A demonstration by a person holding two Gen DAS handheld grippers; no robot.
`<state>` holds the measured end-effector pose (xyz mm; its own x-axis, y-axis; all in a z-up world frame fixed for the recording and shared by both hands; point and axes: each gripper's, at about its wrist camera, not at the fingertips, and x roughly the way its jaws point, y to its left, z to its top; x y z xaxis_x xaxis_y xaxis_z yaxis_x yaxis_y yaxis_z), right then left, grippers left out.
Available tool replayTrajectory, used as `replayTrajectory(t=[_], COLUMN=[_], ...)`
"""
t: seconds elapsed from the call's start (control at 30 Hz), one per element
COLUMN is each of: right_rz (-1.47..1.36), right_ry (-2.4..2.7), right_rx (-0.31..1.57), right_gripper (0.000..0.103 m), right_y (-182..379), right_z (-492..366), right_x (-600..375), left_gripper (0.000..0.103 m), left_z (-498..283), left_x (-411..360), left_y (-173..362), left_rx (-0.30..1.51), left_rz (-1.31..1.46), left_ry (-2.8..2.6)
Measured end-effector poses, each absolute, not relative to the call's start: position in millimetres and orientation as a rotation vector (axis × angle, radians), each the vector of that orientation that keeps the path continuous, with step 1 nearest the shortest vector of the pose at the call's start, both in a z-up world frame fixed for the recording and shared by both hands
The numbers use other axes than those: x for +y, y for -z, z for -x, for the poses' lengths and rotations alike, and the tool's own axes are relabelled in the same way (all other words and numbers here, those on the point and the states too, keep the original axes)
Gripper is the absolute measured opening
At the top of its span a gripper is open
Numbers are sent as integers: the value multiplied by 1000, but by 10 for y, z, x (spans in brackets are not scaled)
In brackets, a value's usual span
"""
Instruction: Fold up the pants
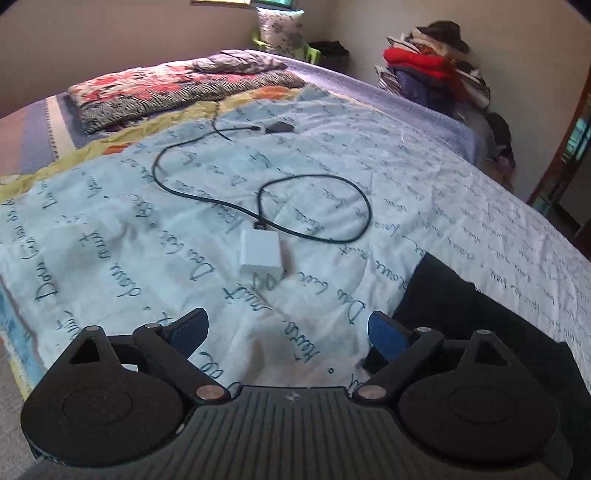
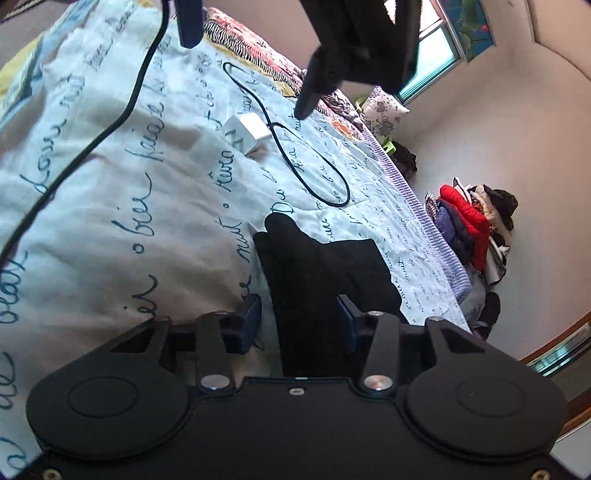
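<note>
The black pants (image 2: 317,266) lie folded on the white script-printed bedspread (image 2: 110,177). In the right wrist view my right gripper (image 2: 301,319) straddles their near end. The cloth runs between the blue pads (image 2: 251,319), and a sliver of bedspread shows between the left pad and the cloth, so no pinch is seen. In the left wrist view my left gripper (image 1: 288,332) hangs open over bare bedspread (image 1: 147,229), nothing between its fingers. The pants (image 1: 461,310) lie just beyond its right finger. One of its blue pads (image 2: 190,26) shows at the top of the right wrist view.
A white charger block (image 1: 260,254) with a looping black cable (image 1: 314,206) lies mid-bed. Folded patterned blankets (image 1: 177,88) sit at the far end. Clothes are piled (image 1: 436,70) against the wall past the bed's right edge. Another black cable (image 2: 122,110) crosses the right wrist view.
</note>
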<state>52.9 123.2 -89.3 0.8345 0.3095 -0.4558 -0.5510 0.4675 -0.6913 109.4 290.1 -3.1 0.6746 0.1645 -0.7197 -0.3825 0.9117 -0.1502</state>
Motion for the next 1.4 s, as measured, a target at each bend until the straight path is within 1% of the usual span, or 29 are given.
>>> replayTrajectory(t=[0.1,0.13,0.17,0.2,0.3,0.5,0.67,0.77,0.8,0.83,0.87,0.9,0.93,0.97,1.0,1.07,1.23,1.33,1.4], right_rz=[1026,1046,1053,1048,1011,627,412,354,339,325,315,310,312,317,324,298,52,107,95], right_ry=[-477,-471,-474,-486,-494,-584,-636,-652,-656,-660,-662,-665,-664,-663,-666,-710,-731,-566,-566], right_rx=[239,227,226,236,233,318,348,360,367,371,374,375,376,381,394,416,438,501,525], right_gripper=[44,42,30,19,18,14,13,13,14,14,13,13,13,14,14,14,14,15,15], right_y=[957,979,995,1000,981,565,313,284,280,285,290,300,325,341,351,310,99,162,220], right_z=[-562,-573,-580,-585,-546,-660,-740,-794,-798,-817,-819,-819,-833,-826,-818,-779,-795,-1048,-1170], right_x=[1333,1367,1383,1390,1343,929,611,564,551,556,556,562,580,589,594,525,94,96,123], left_gripper=[95,95,95,95,95,94,94,89,81,66,57,41,35,33,26,23,22,21,21], left_z=[-1274,-1319,-1362,-1400,-1494,-1817,-2115,-2259,-2295,-2321,-2342,-2349,-2349,-2351,-2348,-2327,-2243,-2138,-2048], left_x=[2905,2908,2912,2926,2977,3032,2968,2915,2889,2858,2826,2800,2781,2768,2760,2747,2655,2518,2424], left_y=[212,259,301,337,410,614,718,763,768,770,769,768,755,746,739,717,631,506,389], left_rx=[832,844,859,868,879,921,913,915,919,927,937,947,949,949,944,927,881,838,805], left_rz=[342,362,384,414,524,755,862,908,908,901,892,875,851,825,810,783,681,589,541], left_ry=[-207,-175,-150,-129,-71,77,177,222,240,257,268,260,234,216,214,215,199,174,160])
